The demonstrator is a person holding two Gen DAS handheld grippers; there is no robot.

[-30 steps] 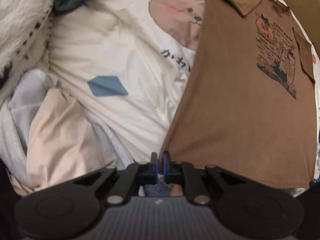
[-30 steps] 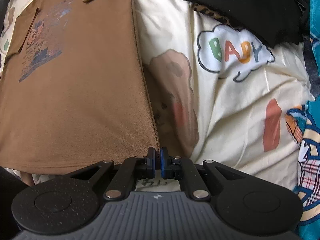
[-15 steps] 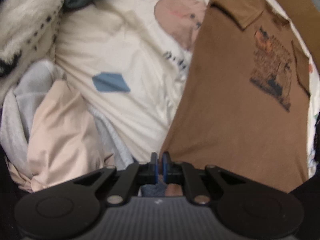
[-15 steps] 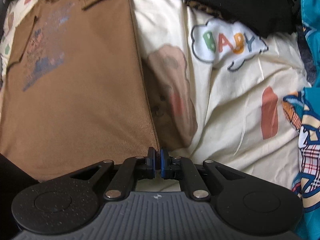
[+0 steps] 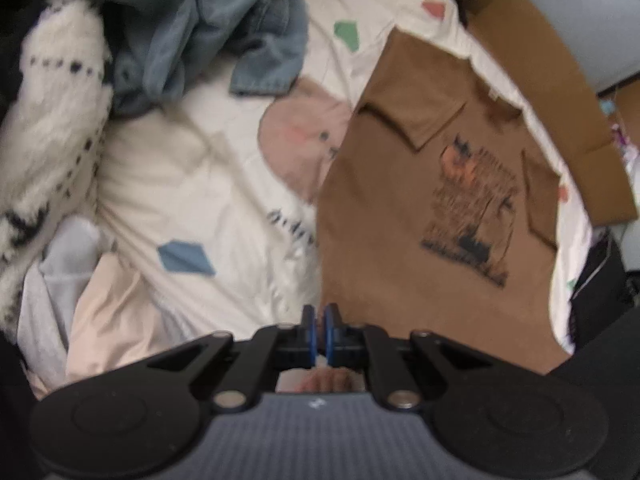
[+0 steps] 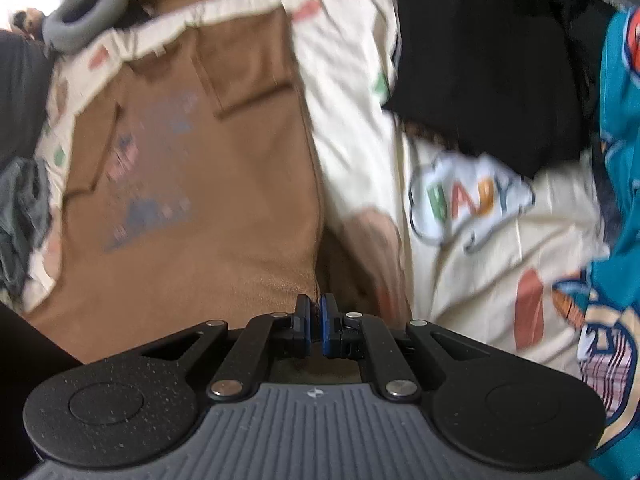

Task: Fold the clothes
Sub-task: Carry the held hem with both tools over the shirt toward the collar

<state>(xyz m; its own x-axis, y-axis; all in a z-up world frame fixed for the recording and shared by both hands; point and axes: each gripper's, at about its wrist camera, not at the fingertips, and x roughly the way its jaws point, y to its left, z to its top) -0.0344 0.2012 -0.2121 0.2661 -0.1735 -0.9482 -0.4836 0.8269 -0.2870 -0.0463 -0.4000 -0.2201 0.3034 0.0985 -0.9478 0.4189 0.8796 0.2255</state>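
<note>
Both grippers have risen since the earlier frames, taking the near hem of the brown T-shirt (image 5: 420, 248) with them, so more of the bed and the far clutter now shows at the top of each view.

Seen from the left wrist, the left gripper (image 5: 319, 320) sits at lower centre, its blue-padded jaws clenched on the shirt's lower left corner. The shirt runs from there up the right half of the frame, a soft matte knit with both sleeves folded in over the chest, flanking a dark and orange print. It lies on a cream bedsheet (image 5: 192, 184) with cartoon shapes and a pink animal face. A crumpled pile of blue denim (image 5: 208, 28) fills the upper left, a fluffy white throw with black dashes (image 5: 52, 128) runs down the left edge, and pale peach and grey garments (image 5: 100, 308) lie bunched at lower left. A flat cardboard piece (image 5: 560, 120) slants down the upper right.

In the right wrist view, the right gripper (image 6: 316, 314) is likewise clamped, pinching the shirt's lower right corner, with the brown cloth spreading up the left half of the frame. A folded black garment (image 6: 480, 72) lies at upper right over a "BABY" cloud print, and a teal printed fabric (image 6: 620, 200) runs down the right edge. A grey ring-shaped cushion (image 6: 80, 16) sits at upper left. Both views are blurred. Both grippers point steeply downward.
</note>
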